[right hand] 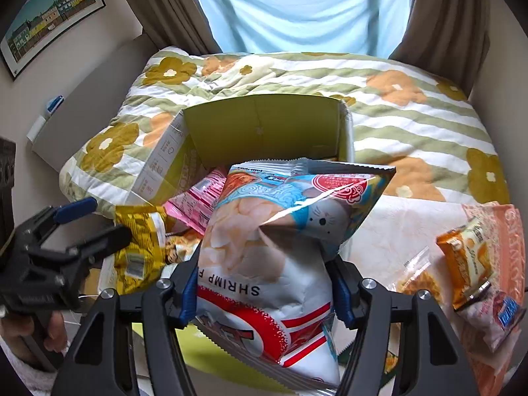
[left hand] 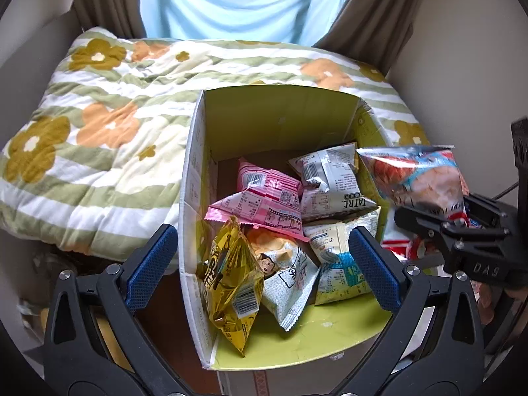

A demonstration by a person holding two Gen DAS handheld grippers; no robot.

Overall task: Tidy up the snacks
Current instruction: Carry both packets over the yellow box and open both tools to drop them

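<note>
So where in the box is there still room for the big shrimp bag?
The box is bare at the back, between its far wall and the pink packet. The near half is crowded: gold bag, white packets. The right tongs grip the shrimp bag.

The big snack bag near the middle reads "SHRIMP", upside down. A white packet in the far right of the box shows "TATRE", also upside down.

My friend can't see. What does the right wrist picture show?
The right hand-held gripper is shut on a shrimp chips bag, held over a green cardboard box of snacks on a flowery blanket. The left hand-held gripper is open beside it.
</note>
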